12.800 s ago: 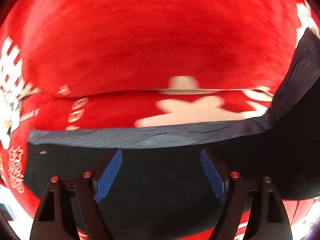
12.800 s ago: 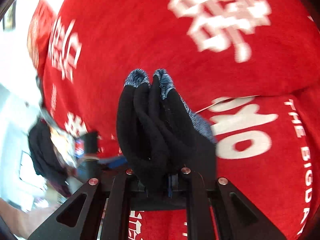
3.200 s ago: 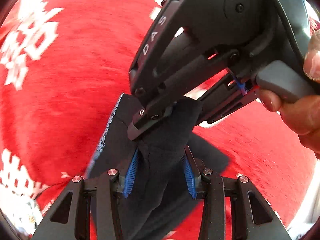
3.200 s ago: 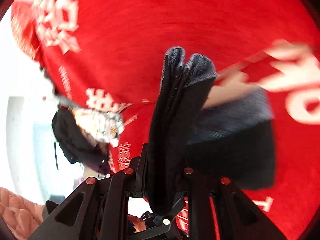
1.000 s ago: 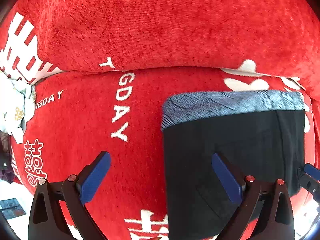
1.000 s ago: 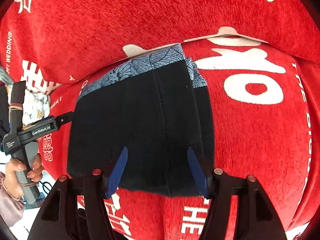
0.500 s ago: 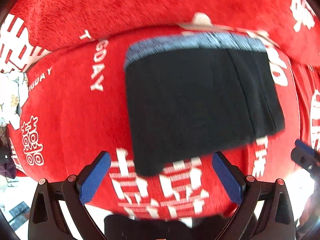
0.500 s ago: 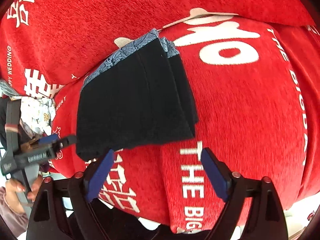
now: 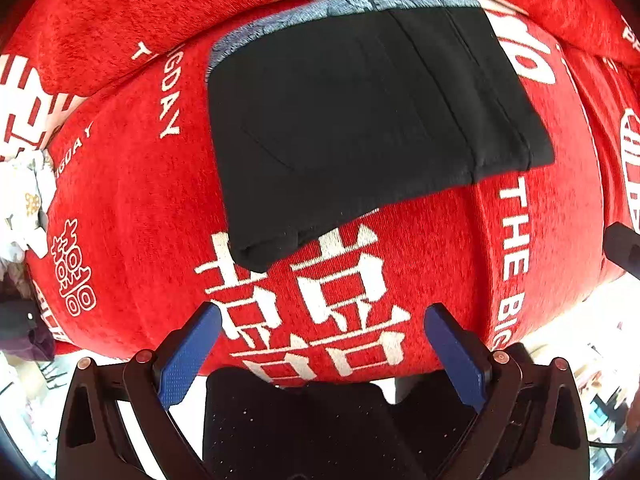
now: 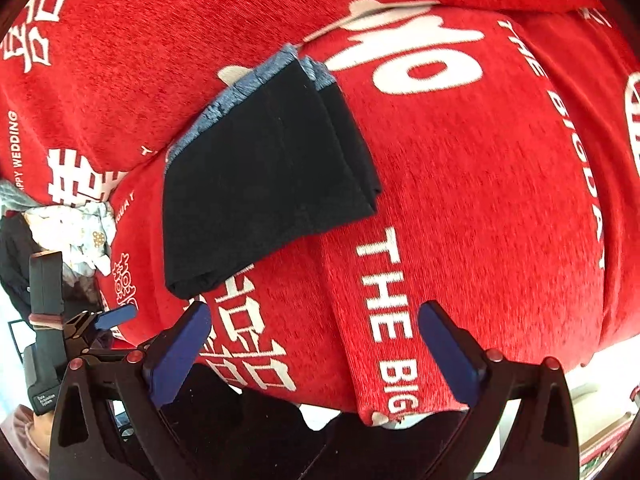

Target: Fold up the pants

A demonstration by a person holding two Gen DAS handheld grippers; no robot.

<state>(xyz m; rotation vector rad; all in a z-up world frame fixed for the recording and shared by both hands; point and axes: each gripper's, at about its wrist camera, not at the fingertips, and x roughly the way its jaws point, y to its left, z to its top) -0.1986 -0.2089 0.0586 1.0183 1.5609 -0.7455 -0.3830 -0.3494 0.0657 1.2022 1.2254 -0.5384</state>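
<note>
The black pants [image 9: 360, 120] lie folded into a flat rectangle on the red sofa seat, with the grey-blue waistband along the far edge. They also show in the right wrist view [image 10: 260, 172]. My left gripper [image 9: 320, 344] is open and empty, held back over the seat's front edge, apart from the pants. My right gripper [image 10: 314, 340] is open and empty too, back from the pants and to their right. The left gripper also shows at the left edge of the right wrist view [image 10: 80, 328].
The red sofa cover [image 9: 540, 240] carries white lettering and meets the backrest behind the pants. A pile of patterned white and dark clothes [image 10: 72, 232] lies at the seat's left end. The seat's front edge [image 10: 400, 412] drops off just ahead of my grippers.
Both grippers have let go of the pants, opened wide and pulled back toward the seat's front edge. The pants stay folded on the seat.
</note>
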